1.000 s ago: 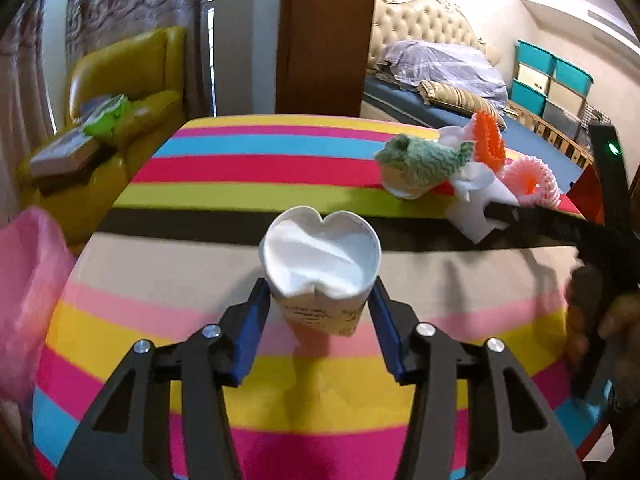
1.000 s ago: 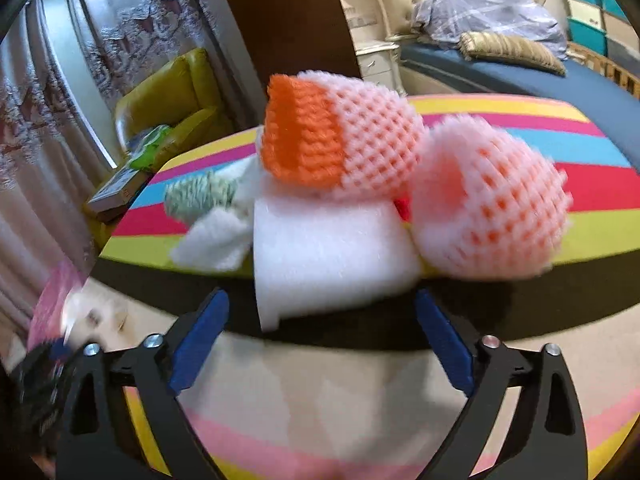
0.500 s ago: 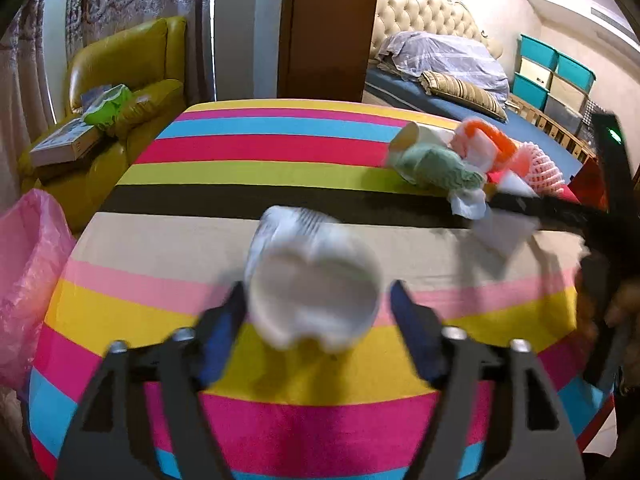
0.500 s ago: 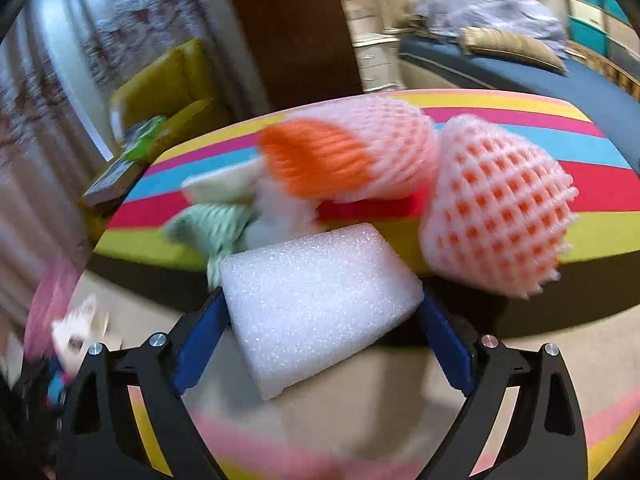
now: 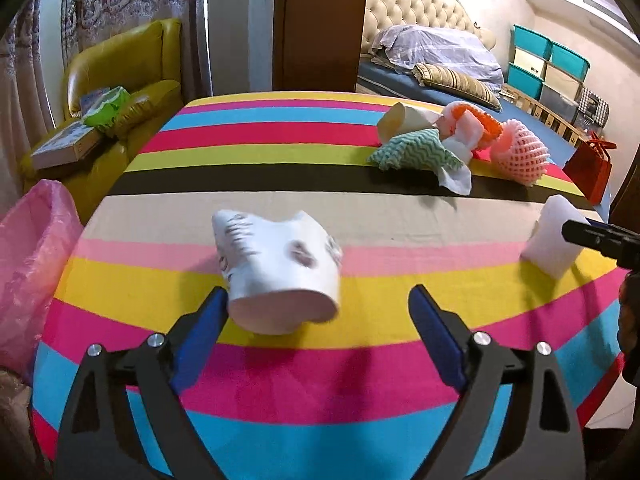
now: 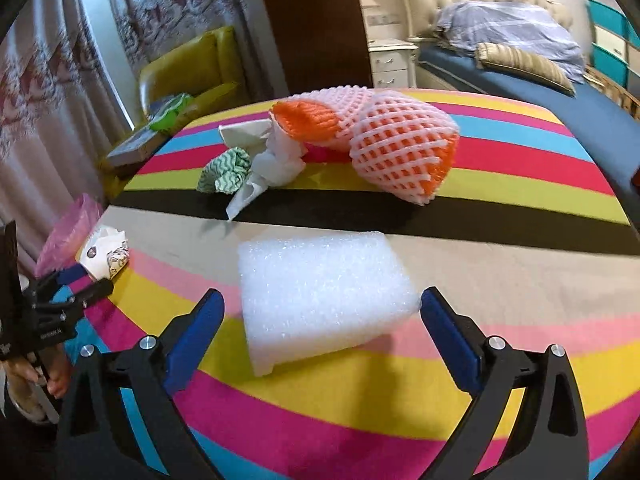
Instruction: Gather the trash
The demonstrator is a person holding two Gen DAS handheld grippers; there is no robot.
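A crumpled white paper cup (image 5: 280,276) lies tipped on its side on the striped table (image 5: 280,140), base toward me. It lies between the jaws of my left gripper (image 5: 318,300), which are opening; the cup leans at the left pad, far from the right one. My right gripper (image 6: 320,300) has its jaws opening around a white foam block (image 6: 320,296) that rests on the table. The right pad touches its corner and the left pad stands apart. A pink plastic bag (image 5: 32,260) hangs off the table's left edge.
At the far right of the table lies a pile: a green cloth (image 5: 412,152), a tissue (image 5: 456,176), another paper cup (image 5: 400,120) and foam fruit nets (image 5: 518,156). A yellow armchair (image 5: 120,72) stands left, a bed behind, a red gift bag (image 5: 588,172) right.
My left gripper opened and let go of the cup, which tipped onto its side. My right gripper pulled the foam block away from the pile toward the near side, then loosened around it.
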